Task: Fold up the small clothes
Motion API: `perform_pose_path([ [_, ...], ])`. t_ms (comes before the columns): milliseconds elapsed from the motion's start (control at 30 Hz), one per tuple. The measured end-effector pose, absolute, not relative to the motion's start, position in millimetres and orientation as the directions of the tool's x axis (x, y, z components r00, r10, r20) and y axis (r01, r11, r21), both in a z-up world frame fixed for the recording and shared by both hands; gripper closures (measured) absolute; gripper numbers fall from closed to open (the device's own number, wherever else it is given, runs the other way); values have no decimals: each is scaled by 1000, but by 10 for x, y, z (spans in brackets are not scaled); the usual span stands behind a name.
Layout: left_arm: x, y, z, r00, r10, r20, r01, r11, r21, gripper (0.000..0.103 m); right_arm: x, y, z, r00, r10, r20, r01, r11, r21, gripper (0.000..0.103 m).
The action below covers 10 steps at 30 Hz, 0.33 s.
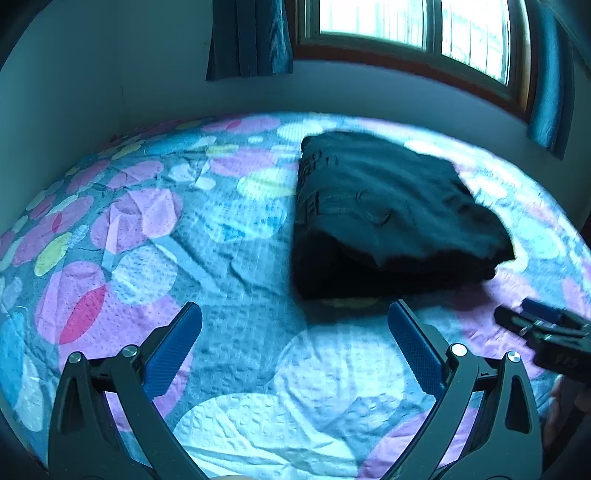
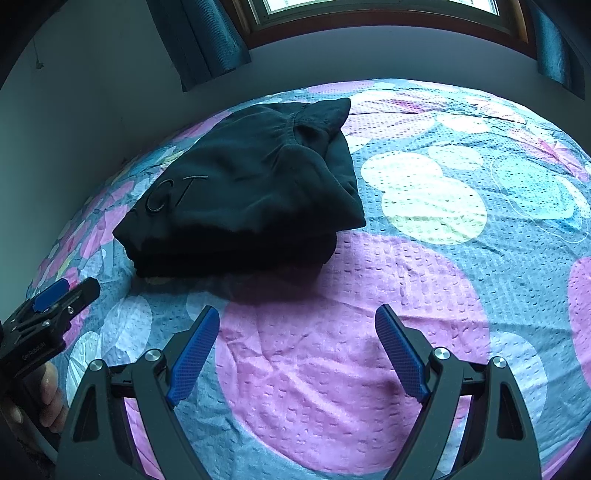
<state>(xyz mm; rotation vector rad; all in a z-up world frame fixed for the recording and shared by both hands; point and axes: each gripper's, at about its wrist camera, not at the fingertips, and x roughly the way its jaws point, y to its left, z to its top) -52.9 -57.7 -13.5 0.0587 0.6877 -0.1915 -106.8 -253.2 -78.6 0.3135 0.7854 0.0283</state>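
Black folded garment (image 2: 243, 188) lies on the quilted bedspread (image 2: 424, 258) beyond both wide-open, empty grippers, left gripper (image 1: 295, 347) and right gripper (image 2: 297, 350), with bare bedspread left and right of it.

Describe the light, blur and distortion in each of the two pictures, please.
Left wrist view: the bright window is overexposed, the folded black garment and the patterned bedspread with coloured circles look slightly smeared, and the bed edge bows strongly. Right wrist view: sharper, with the garment casting a soft shadow towards the camera; same fisheye bowing and dark corners.
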Motion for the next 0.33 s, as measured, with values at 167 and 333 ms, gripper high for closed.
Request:
perform_pose_path([
  [167,-464,-470,-13,777,-107,-620,154,988,22,2,-1087,-2541,-769,709,155,-688,85,950,302,18],
  [333,-188,-62,23,733,-43,-679,63,998,5,2,-1101,-2713,-616,721,201,-663,79,927,367,18],
])
